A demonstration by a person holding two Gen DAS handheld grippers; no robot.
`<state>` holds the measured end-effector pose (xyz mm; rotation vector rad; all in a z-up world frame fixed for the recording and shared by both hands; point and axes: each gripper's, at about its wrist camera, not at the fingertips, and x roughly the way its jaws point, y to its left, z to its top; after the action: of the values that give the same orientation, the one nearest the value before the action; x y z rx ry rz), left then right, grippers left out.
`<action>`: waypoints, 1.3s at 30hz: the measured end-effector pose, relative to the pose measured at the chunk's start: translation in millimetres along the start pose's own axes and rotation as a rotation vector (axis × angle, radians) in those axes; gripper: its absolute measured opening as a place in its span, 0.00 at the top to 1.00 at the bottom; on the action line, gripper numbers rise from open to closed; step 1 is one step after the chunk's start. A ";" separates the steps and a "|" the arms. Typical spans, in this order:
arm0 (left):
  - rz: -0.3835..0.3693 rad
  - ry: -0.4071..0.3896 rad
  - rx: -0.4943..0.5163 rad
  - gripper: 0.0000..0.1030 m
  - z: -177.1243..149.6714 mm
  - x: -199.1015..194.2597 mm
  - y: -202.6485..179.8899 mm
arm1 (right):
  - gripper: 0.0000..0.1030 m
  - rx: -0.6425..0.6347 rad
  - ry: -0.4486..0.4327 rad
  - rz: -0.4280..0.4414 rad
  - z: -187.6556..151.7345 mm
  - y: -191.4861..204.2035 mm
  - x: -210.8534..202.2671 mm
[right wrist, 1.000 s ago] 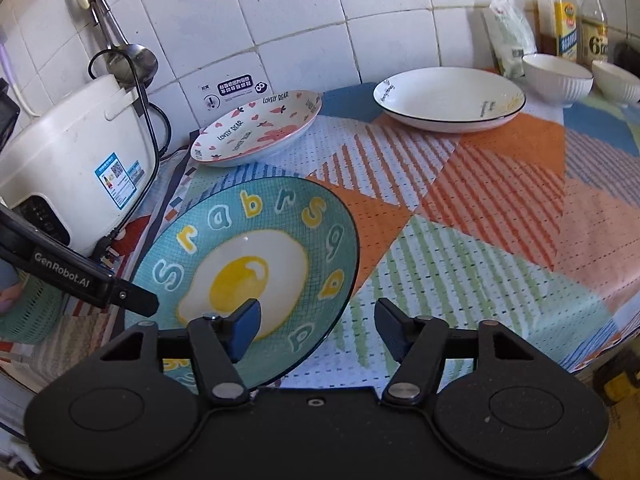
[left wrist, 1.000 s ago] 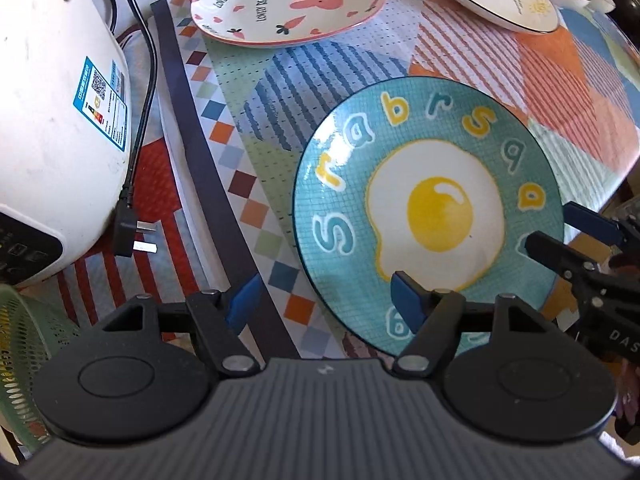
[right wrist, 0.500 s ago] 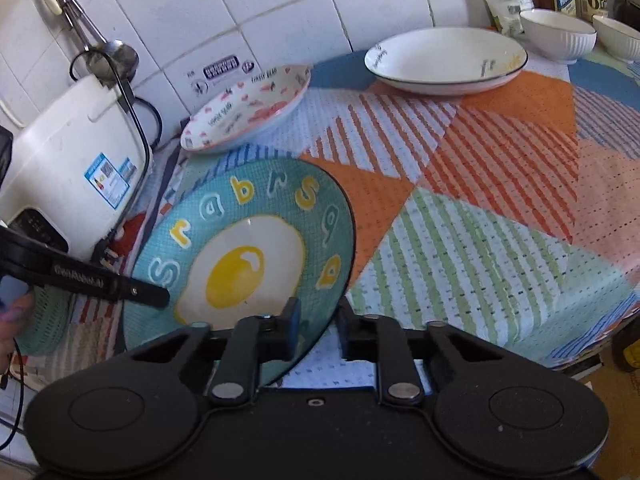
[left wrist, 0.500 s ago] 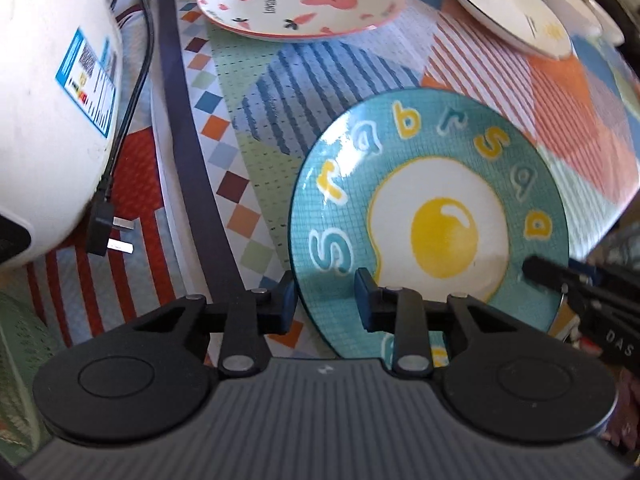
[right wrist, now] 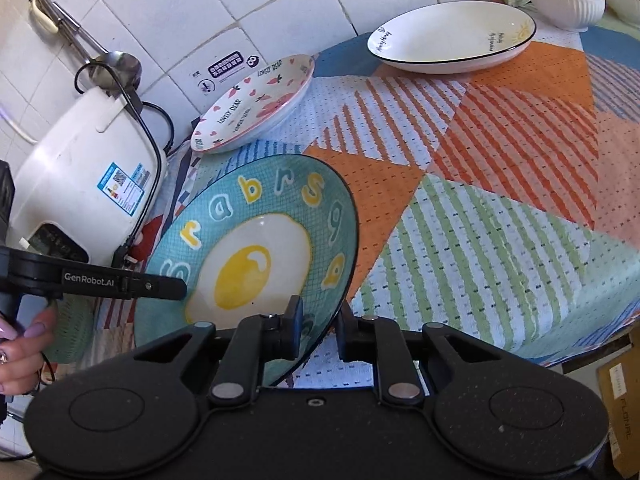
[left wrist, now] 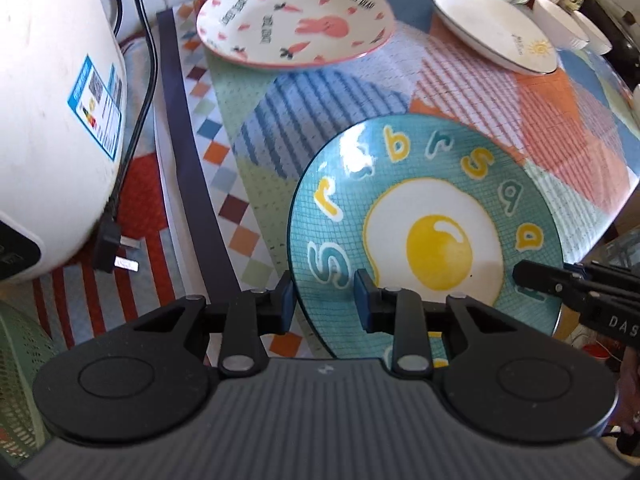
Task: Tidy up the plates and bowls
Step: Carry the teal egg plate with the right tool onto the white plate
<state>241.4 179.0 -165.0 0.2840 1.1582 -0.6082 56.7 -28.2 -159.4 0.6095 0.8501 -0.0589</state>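
Note:
A teal plate with a fried-egg picture and yellow letters (left wrist: 432,224) is held tilted above the patterned tablecloth. My left gripper (left wrist: 325,302) is shut on its left rim. My right gripper (right wrist: 318,330) is shut on its near right rim (right wrist: 336,280). The right gripper's fingers (left wrist: 560,280) show at the plate's right edge in the left wrist view. A pink rabbit plate (left wrist: 296,20) lies farther back, also in the right wrist view (right wrist: 256,104). A white black-rimmed plate (right wrist: 456,38) and two white bowls (right wrist: 564,0) stand at the back right.
A white rice cooker (left wrist: 52,120) stands at the left with its black cord and plug (left wrist: 116,256) on the cloth. A green mesh basket (left wrist: 20,352) is at the lower left. The tiled wall is behind. The table's edge (right wrist: 580,344) is at the right, with a cardboard box below.
Both grippers have closed on the teal plate's rim. The plate has lifted off the cloth and tilted, and both grippers have moved a little toward the back.

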 end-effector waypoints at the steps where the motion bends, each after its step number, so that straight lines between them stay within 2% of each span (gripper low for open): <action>1: -0.013 -0.003 -0.003 0.72 0.5 -1.7 1.1 | 0.79 -0.011 -0.010 0.011 0.2 -0.2 -3.2; 6: -0.056 0.010 -0.030 0.72 2.2 -3.6 2.0 | 0.79 -0.085 -0.008 0.007 5.2 2.3 -12.8; 11: -0.094 -0.005 -0.045 0.72 15.2 -13.6 -4.0 | 0.79 -0.073 -0.023 0.017 11.2 -2.4 -24.5; 15: -0.134 -0.067 -0.066 0.72 34.9 -22.9 -12.3 | 0.78 -0.077 -0.037 0.023 24.9 -8.7 -40.7; 18: -0.094 -0.114 -0.028 0.72 51.1 -21.7 -29.2 | 0.77 -0.086 -0.036 0.057 42.6 -19.4 -48.0; 24: -0.109 -0.159 -0.054 0.72 87.3 -16.3 -52.9 | 0.77 -0.127 -0.080 0.057 86.7 -44.4 -52.7; 28: -0.086 -0.202 -0.047 0.72 114.5 -14.2 -75.5 | 0.77 -0.150 -0.102 0.056 118.1 -60.6 -53.7; 33: -0.113 -0.184 -0.064 0.72 147.9 5.5 -93.4 | 0.77 -0.179 -0.116 0.065 155.5 -87.2 -54.2; 39: -0.082 -0.176 -0.046 0.72 173.7 35.3 -122.0 | 0.77 -0.190 -0.096 0.060 195.2 -118.2 -47.0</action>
<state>312.9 -18.4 -118.0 0.1410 1.0159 -0.6641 125.6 -237.8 -84.6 0.4499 0.7347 0.0463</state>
